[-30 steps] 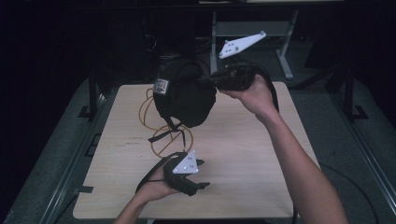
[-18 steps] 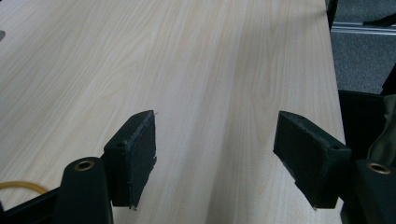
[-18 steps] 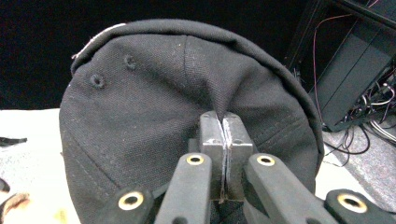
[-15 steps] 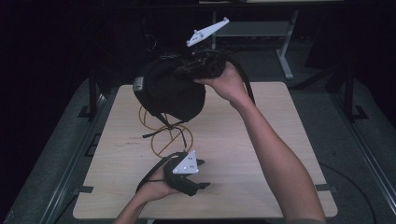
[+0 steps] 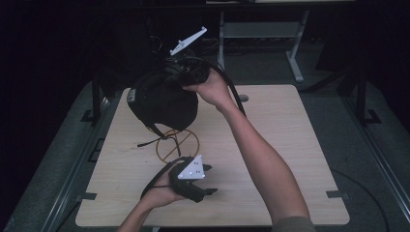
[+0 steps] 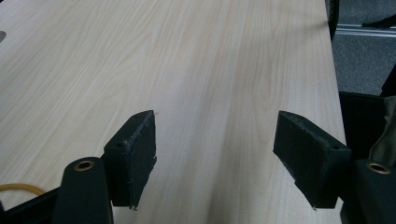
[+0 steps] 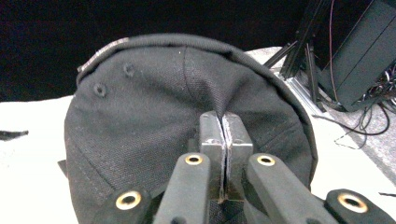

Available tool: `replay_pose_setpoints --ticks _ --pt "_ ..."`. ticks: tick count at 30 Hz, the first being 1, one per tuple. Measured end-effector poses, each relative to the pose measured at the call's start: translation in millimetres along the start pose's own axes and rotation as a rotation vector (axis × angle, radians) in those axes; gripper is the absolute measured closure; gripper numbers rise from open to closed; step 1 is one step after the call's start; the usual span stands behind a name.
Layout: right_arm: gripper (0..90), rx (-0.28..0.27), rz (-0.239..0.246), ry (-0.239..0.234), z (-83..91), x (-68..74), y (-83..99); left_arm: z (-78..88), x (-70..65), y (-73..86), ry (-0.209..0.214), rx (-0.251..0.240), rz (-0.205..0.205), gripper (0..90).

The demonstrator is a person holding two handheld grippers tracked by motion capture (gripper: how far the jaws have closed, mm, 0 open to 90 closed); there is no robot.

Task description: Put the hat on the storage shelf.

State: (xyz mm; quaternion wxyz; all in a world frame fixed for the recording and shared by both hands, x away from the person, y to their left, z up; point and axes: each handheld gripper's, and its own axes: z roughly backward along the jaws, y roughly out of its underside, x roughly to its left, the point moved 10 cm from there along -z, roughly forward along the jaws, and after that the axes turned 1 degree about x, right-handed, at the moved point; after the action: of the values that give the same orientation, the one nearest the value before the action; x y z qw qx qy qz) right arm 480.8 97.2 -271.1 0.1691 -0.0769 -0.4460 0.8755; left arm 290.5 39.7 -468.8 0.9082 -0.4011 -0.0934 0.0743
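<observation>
We look down on a pale wooden table point(image 5: 270, 145) in a dark room. Toward its ten o'clock corner we see a black cap point(image 5: 162, 99) held up in the air above the tabletop, pinched by its fabric in the right gripper point(image 5: 186, 77); in the right gripper view the two jaws press tightly together on a fold of the cap's crown point(image 7: 187, 93), clenched on the cloth. The cap works like a small bowl, but we cannot tell whether anything sits inside it. From above, its rounded crown bulges toward seven o'clock, and a loose strap point(image 5: 150, 141) dangles from its lower edge. Just beneath it, a loop of yellow cable point(image 5: 180, 143) lies on the table. At six o'clock, near the front edge, the left gripper point(image 5: 205, 181) rests low by the table surface, pointing toward three o'clock; in its own view the jaws stand wide apart, released, with bare wood point(image 6: 210, 70) between them.
</observation>
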Motion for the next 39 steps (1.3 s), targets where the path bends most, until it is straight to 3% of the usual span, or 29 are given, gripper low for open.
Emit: replay_pose_setpoints --ticks 3,4,6,8,9,14,17,23,29,36,39 --pt "79.6 -0.045 -0.061 0.003 -13.2 -1.1 -5.0 -2.3 -0.1 0.6 0.001 0.0 0.007 29.6" --pt "79.6 -0.045 -0.061 0.003 -13.2 -1.1 -5.0 -2.3 -0.1 0.6 0.001 0.0 0.007 29.6" --pt "70.3 -0.039 -0.052 0.002 -19.5 1.6 -3.4 -1.6 -0.3 0.8 -0.002 -0.003 0.002 29.6" --pt "68.9 -0.039 -0.055 0.009 -19.2 2.2 -2.7 -0.5 0.8 1.0 -0.006 -0.004 0.0 29.6" --pt "64.0 -0.053 -0.052 0.006 -16.9 1.2 -1.6 0.1 1.8 2.2 -0.01 -0.006 0.012 29.6" --pt "54.8 -0.066 -0.096 -0.018 -9.6 0.1 6.3 2.1 3.8 3.1 -0.024 -0.015 0.023 29.6" --pt "50.8 -0.07 -0.106 -0.027 -6.5 -0.8 12.6 1.9 4.1 2.3 -0.028 -0.03 0.045 29.5" --pt "46.8 -0.084 -0.141 -0.047 2.8 -2.6 22.4 1.7 7.3 4.5 -0.049 -0.02 0.05 29.0" --pt "42.1 -0.088 -0.151 -0.045 12.4 -5.7 30.6 1.9 9.7 5.9 -0.054 -0.017 0.066 28.6" --pt "38.1 -0.101 -0.172 -0.032 25.3 -11.7 39.2 2.7 9.9 6.9 -0.054 -0.009 0.055 28.6" --pt "35.6 -0.109 -0.178 -0.032 31.0 -14.2 41.6 5.0 10.8 5.2 -0.047 -0.031 0.077 28.7"
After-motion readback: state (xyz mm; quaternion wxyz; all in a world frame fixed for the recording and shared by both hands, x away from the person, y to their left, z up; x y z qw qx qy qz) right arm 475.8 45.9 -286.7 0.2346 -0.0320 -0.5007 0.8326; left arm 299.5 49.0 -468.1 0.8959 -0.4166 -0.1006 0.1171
